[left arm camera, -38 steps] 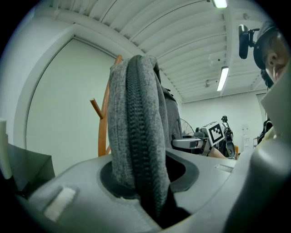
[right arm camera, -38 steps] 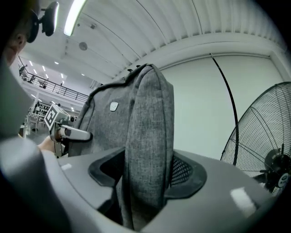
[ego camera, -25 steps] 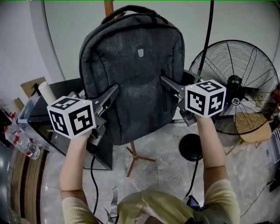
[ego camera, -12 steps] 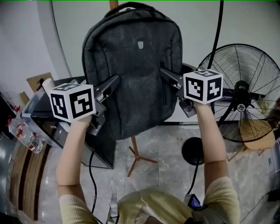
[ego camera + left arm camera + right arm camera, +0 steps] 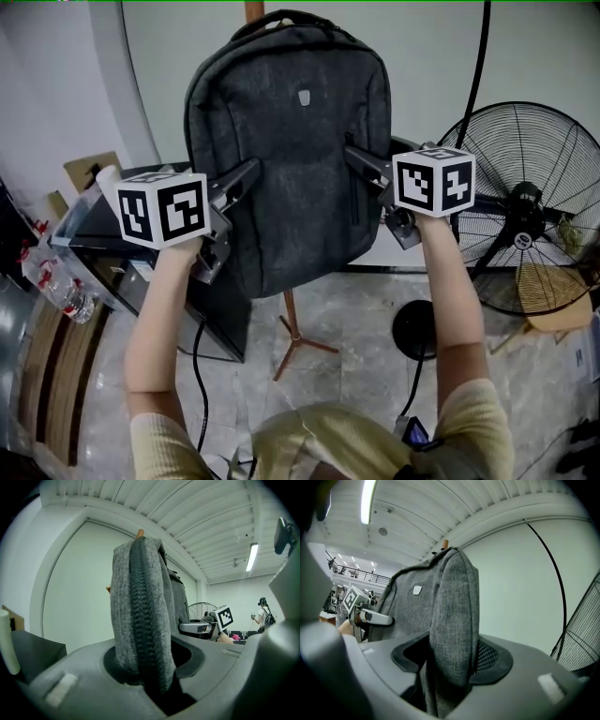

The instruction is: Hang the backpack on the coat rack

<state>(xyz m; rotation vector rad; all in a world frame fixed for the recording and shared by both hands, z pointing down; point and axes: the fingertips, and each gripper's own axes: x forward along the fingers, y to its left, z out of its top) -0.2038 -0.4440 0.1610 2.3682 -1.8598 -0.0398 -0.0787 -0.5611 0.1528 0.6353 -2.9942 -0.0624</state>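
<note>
Head view has you holding the backpack (image 5: pixel 286 159) up in the air, right in front of the rack (image 5: pixel 289 314). The rack's pole pokes out above the bag's top and carries on down below it. Your left gripper (image 5: pixel 247 176) is clenched on the bag's left edge, and the left gripper view shows the zipper seam (image 5: pixel 145 620) pinched tight between the jaws. Your right gripper (image 5: pixel 356 157) is grasping the right edge, jaws set wider round a thick fold (image 5: pixel 454 634) of grey fabric. Both grippers point about level, and the bag hangs upright between them with its front facing you.

I'd say you're in the carry-and-line-up step. The bag's at the rack, but I can't tell if the handle (image 5: pixel 292 16) has caught on anything, and no hook shows.

Next move probably calls for lifting a bit and easing the handle loop over a hook. Then let the weight settle before you let go. You're holding the sides, not the handle, so watch the loop doesn't flop flat. Mind the fan (image 5: pixel 525 220) close on the right too.
</note>
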